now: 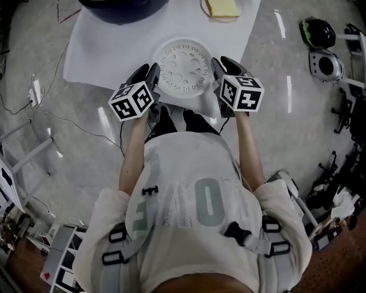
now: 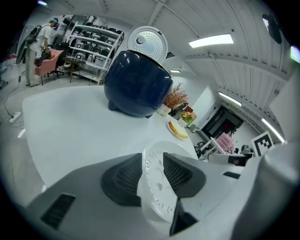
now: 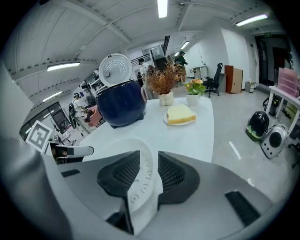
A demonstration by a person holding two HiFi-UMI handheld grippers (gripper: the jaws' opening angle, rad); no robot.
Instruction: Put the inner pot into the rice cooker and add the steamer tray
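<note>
A glossy grey floor (image 1: 86, 149) with pale marbled veining spreads under everything, and a smooth, matt white bench (image 1: 91, 57) with a straight near edge stands on it. At the bench's far side sits the rice cooker (image 2: 136, 82), a bulbous dark blue body with a shiny finish, on short feet; its round lid (image 2: 147, 42) stands raised, showing a pale, dimpled metal inner face. Well apart from it, over the bench's near edge, is the steamer tray (image 1: 184, 71): a round white plastic disc with a raised rim and rings of small holes and dimples across its flat middle. It is carried level between the two tools, one on each side of its rim; whether its underside touches the bench cannot be told. The left tool (image 1: 150, 72), grey with black ribbed rubber pads, pinches the tray's left rim, the thin plastic edge caught between its pads. The right tool (image 1: 220, 64), of the same build, pinches the right rim in the same way. Each tool carries a white cube (image 1: 132, 101) printed with black square markers. Beyond the tray, near the bench's right end, a small round plate (image 1: 211, 14) holds a pale yellow, flat-sided slab (image 1: 223, 7).
</note>
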